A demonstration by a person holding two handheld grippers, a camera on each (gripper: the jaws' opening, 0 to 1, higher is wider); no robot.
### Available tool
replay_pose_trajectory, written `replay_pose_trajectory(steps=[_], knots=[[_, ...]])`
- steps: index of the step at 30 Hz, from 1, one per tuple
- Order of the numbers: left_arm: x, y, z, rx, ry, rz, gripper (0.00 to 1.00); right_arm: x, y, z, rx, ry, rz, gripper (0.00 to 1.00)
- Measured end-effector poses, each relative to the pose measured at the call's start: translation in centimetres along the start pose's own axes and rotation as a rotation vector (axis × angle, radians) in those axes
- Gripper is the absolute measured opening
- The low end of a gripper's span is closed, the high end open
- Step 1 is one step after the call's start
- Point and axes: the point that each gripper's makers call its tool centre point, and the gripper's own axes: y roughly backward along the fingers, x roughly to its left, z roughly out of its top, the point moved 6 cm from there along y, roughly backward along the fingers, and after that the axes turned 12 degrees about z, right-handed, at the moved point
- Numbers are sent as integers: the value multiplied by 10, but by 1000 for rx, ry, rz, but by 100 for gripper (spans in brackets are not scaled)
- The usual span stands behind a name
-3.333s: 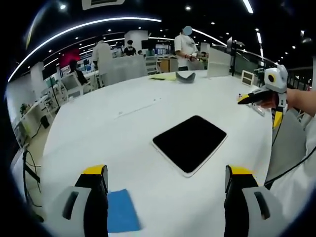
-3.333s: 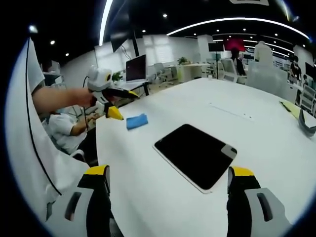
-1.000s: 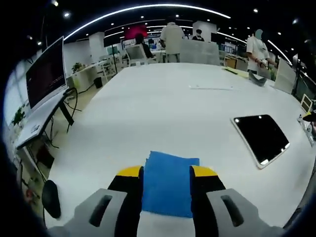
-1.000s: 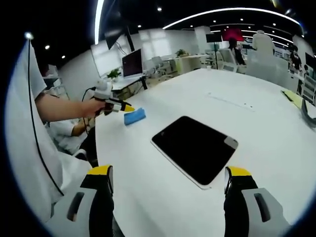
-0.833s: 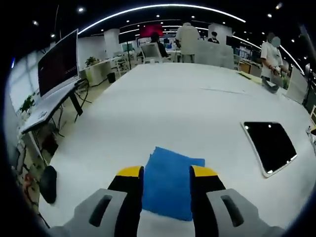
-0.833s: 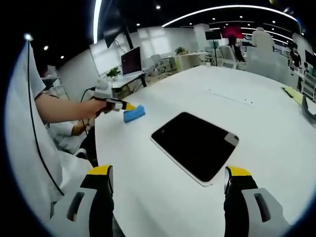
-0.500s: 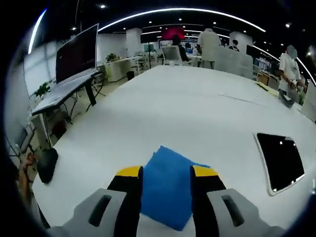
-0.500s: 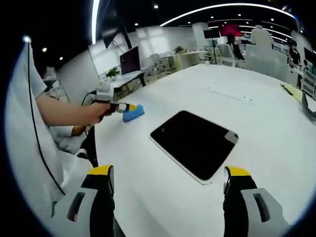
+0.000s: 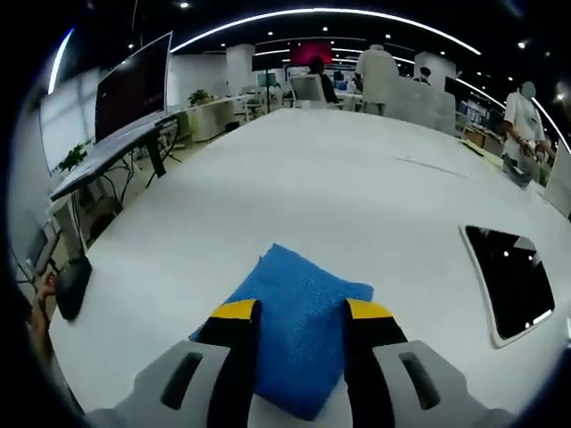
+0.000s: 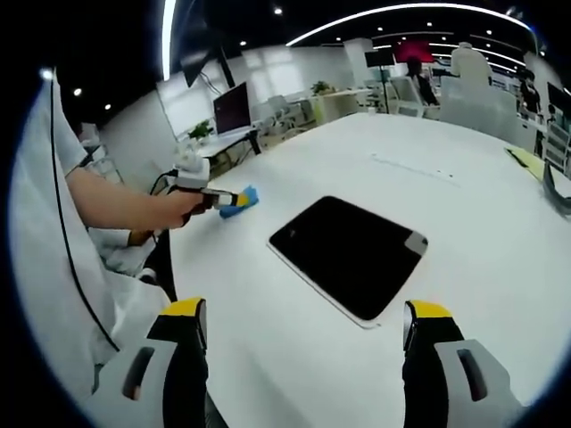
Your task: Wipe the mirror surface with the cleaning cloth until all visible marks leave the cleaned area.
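Change: my left hand-held gripper (image 9: 302, 325) has turned the cloth (image 9: 294, 334) since half a second ago; its corner now points away.
Left hand-held gripper: jaws clamped on the cloth, low over the tabletop (image 9: 312, 187).
Right hand-held gripper (image 10: 300, 343): I hold it wide open, gripping nothing.
Mirror (image 10: 349, 253): flat, well apart from the cloth.
Writing: none I can read.

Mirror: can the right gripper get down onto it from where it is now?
Probably yes. The right gripper hangs open just short of the mirror, with bare white table between. The left gripper, shut on the blue cloth, is off to the side, clear of that path.
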Motion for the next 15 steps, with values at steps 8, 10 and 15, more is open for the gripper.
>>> replay_pose_trajectory(steps=[8, 10, 15], knots=[[-5, 0, 0, -20, -25, -33, 26, -2, -1, 1, 11, 6, -6, 91], [-5, -1, 0, -31, -39, -72, 24, -1, -2, 2, 8, 6, -6, 91], [-3, -5, 3, -53, -160, -228, 19, -1, -5, -2, 10, 0, -2, 91]])
